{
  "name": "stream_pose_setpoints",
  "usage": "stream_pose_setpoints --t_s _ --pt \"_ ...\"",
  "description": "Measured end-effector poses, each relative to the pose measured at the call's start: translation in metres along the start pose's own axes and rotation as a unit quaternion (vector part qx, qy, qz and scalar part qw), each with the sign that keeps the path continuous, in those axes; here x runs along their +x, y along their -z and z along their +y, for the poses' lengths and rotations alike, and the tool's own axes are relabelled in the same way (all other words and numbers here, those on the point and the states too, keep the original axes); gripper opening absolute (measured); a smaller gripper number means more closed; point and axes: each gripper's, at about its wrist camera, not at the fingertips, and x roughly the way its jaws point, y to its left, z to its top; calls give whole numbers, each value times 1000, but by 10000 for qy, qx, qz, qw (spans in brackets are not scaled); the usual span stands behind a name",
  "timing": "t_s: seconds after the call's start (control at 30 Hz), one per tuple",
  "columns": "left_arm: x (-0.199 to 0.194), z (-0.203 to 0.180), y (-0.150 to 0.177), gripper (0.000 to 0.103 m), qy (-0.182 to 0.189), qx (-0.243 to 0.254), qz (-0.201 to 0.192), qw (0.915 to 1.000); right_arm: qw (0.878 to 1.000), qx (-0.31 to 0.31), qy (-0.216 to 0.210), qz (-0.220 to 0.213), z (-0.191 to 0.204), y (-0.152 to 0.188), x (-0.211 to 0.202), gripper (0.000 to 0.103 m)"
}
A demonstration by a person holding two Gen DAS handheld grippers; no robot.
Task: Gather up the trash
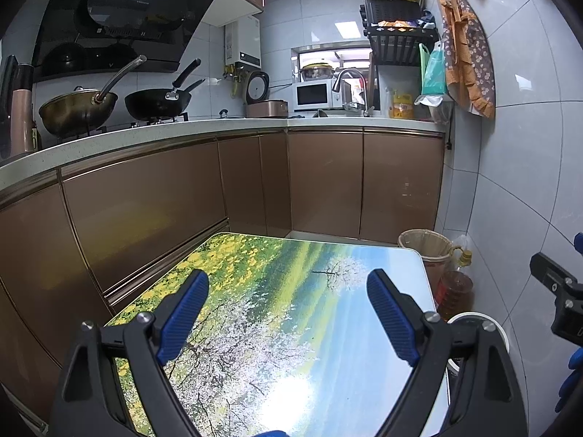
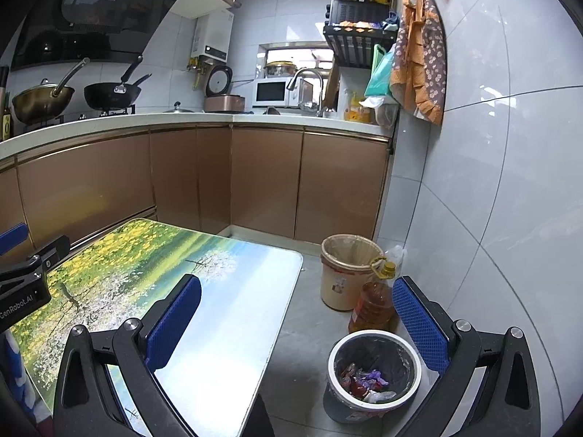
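A small grey bin with a white rim (image 2: 373, 375) stands on the floor right of the table and holds several crumpled wrappers (image 2: 364, 382). Its rim shows in the left wrist view (image 1: 481, 318). My right gripper (image 2: 297, 322) is open and empty, held above the table's right edge and the bin. My left gripper (image 1: 288, 318) is open and empty above the table with the landscape print (image 1: 277, 309), also in the right wrist view (image 2: 233, 313). No trash shows on the tabletop.
A beige bin with a liner (image 2: 346, 273) and an oil bottle (image 2: 371, 309) stand on the floor by the tiled wall. Brown cabinets (image 1: 324, 182) and a counter with woks, rice cooker and microwave run behind the table.
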Motion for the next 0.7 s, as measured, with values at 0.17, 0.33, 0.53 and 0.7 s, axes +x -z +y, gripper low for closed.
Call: stream_pose_setpoints --t_s 0.17,0.33,0.53,0.7 --pt "-1 -4 1 88 13 50 -12 10000 10000 7 42 -47 -2 -1 -1 103" --pt "-2 -5 0 88 19 54 -24 10000 9999 29 69 -72 -2 -2 -3 103" --pt "-3 -7 0 88 31 45 -2 10000 9999 31 77 -84 -1 -2 -4 103" --pt "-3 -9 1 88 33 47 0 10000 9999 28 74 -81 -1 -2 -5 103"
